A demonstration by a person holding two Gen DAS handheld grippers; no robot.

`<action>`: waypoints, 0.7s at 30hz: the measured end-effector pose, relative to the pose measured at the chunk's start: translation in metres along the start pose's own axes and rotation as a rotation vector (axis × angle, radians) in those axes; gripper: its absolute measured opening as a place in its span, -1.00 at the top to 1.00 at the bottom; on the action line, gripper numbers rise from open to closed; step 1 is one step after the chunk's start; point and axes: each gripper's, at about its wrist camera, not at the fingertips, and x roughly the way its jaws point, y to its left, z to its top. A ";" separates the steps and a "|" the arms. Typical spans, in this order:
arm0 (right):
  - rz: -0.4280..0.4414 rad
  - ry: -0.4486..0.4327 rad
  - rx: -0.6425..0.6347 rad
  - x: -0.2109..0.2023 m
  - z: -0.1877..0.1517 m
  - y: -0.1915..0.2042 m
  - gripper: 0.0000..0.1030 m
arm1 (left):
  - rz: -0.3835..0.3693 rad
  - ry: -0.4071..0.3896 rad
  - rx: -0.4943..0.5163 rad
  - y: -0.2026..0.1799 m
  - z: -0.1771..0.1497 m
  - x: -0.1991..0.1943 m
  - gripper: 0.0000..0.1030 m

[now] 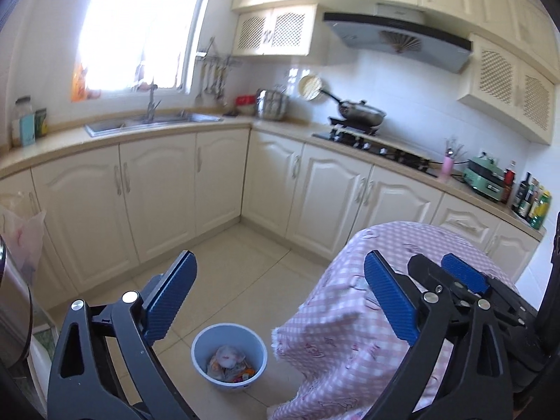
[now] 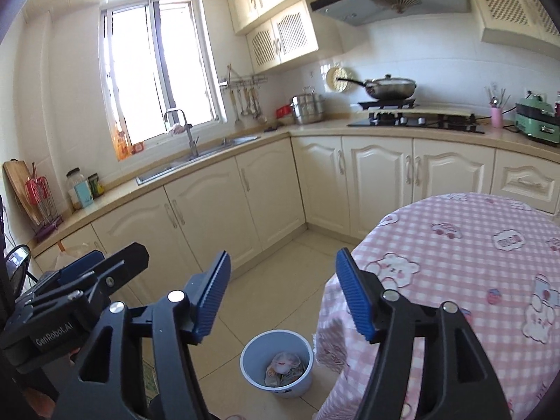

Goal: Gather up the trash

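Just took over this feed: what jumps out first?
Both grippers, left gripper and right gripper, hang open and empty over the floor. Below them stands a pale blue bin with trash inside, beside a table in pink checked cloth.

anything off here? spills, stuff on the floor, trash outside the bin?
Nothing stands out. The trash sits inside the blue bin on the floor beside the table with the pink checked cloth; no litter or spill shows on the tiles around it. Left gripper and right gripper are both open and empty.
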 end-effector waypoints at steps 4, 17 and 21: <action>-0.059 -0.072 -0.025 -0.041 -0.005 0.001 -0.30 | -0.027 -0.046 0.036 -0.015 -0.007 -0.027 -0.84; -0.151 -0.221 -0.047 -0.141 -0.024 -0.003 -0.47 | -0.062 -0.177 0.096 -0.036 -0.020 -0.094 -0.85; -0.168 -0.247 -0.046 -0.163 -0.028 -0.003 -0.49 | -0.073 -0.204 0.128 -0.044 -0.025 -0.111 -0.85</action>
